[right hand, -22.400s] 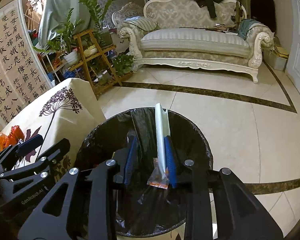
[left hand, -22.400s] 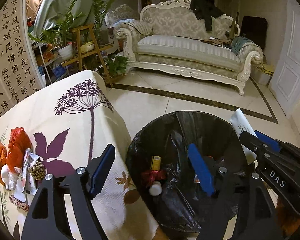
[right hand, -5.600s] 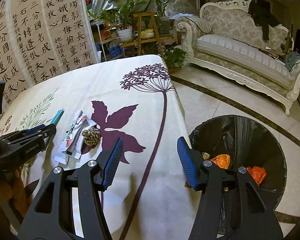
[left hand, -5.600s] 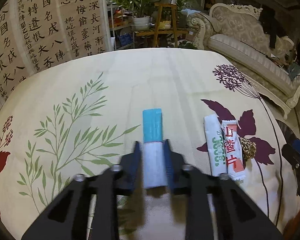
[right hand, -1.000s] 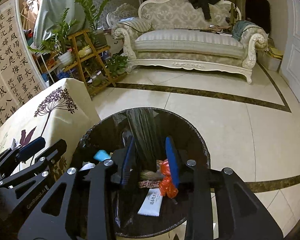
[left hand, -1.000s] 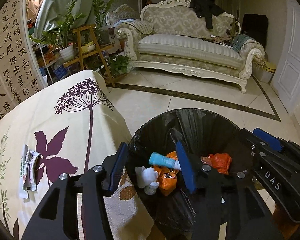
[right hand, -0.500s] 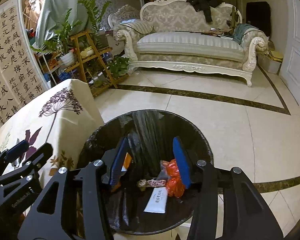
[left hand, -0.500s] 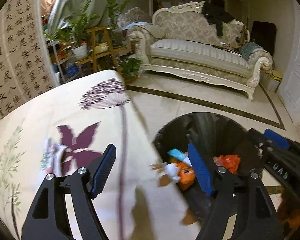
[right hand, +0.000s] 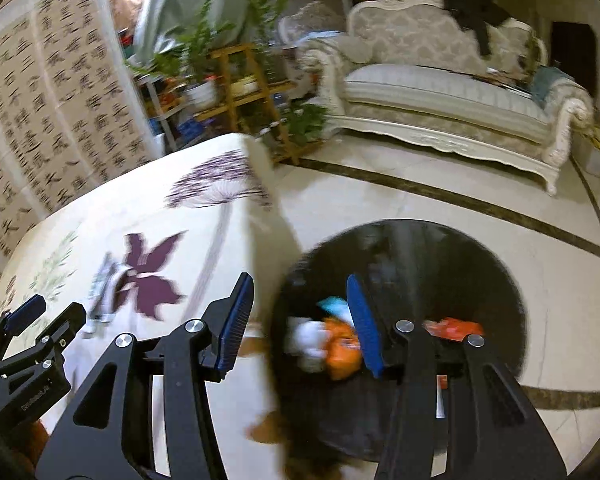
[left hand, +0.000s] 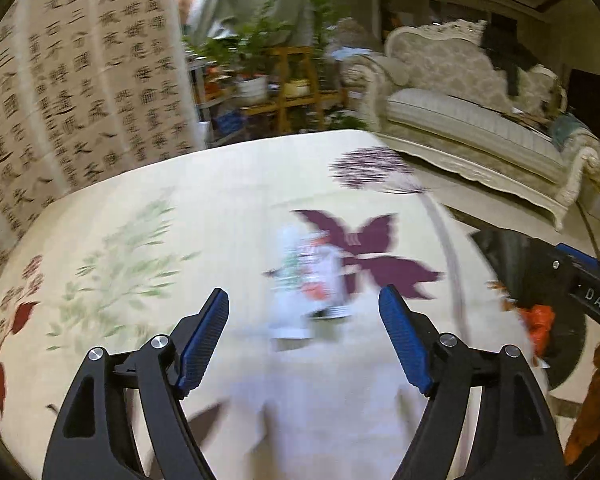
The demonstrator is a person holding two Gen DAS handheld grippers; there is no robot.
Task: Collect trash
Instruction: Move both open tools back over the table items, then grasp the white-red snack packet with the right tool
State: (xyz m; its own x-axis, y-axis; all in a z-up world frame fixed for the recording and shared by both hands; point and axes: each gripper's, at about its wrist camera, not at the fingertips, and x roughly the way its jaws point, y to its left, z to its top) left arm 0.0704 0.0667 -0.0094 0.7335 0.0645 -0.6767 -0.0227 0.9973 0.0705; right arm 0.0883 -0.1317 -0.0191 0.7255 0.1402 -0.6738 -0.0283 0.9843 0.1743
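Observation:
Two white snack wrappers (left hand: 308,280) lie side by side on the floral tablecloth (left hand: 204,200), blurred by motion. My left gripper (left hand: 304,340) is open and empty, just short of them. The wrappers also show in the right wrist view (right hand: 104,292). My right gripper (right hand: 296,320) is open and empty, over the table edge and the black-lined trash bin (right hand: 480,264). The bin holds orange wrappers (right hand: 340,348), a teal and white tube (right hand: 332,304) and other trash. The left gripper (right hand: 24,332) shows at lower left in the right wrist view.
The bin (left hand: 540,276) stands on the tiled floor right of the table. A cream sofa (right hand: 440,100) and a wooden plant stand (right hand: 236,88) are behind. A calligraphy screen (left hand: 60,92) stands behind the table on the left.
Both grippers swung left from the bin toward the table. The left one now faces the wrappers. The right gripper's jaws opened wider.

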